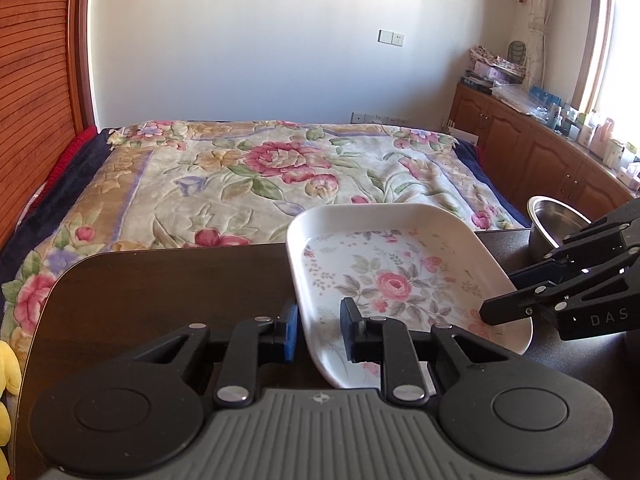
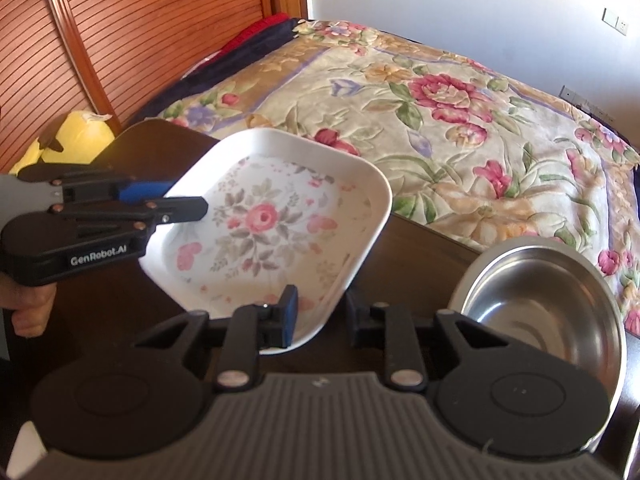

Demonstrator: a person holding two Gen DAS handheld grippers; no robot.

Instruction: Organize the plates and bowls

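- One square, glossy white rose-print plate (image 1: 394, 276), tilted over the dark wood counter (image 1: 168, 284); left gripper (image 1: 318, 330) and right gripper (image 2: 320, 316) fingers each pinch its rim.
- One round stainless-steel bowl (image 2: 548, 300) just beside it.

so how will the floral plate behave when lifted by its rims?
Plate probably stays stiff: it looks like one hard moulded piece. Its glossy rim may slip between the jaws. Gripped at two rims by both grippers, it likely tilts if one rises faster.

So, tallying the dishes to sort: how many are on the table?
2: a floral square plate gripped at two edges, and a steel bowl beside it. Others may lie out of view.
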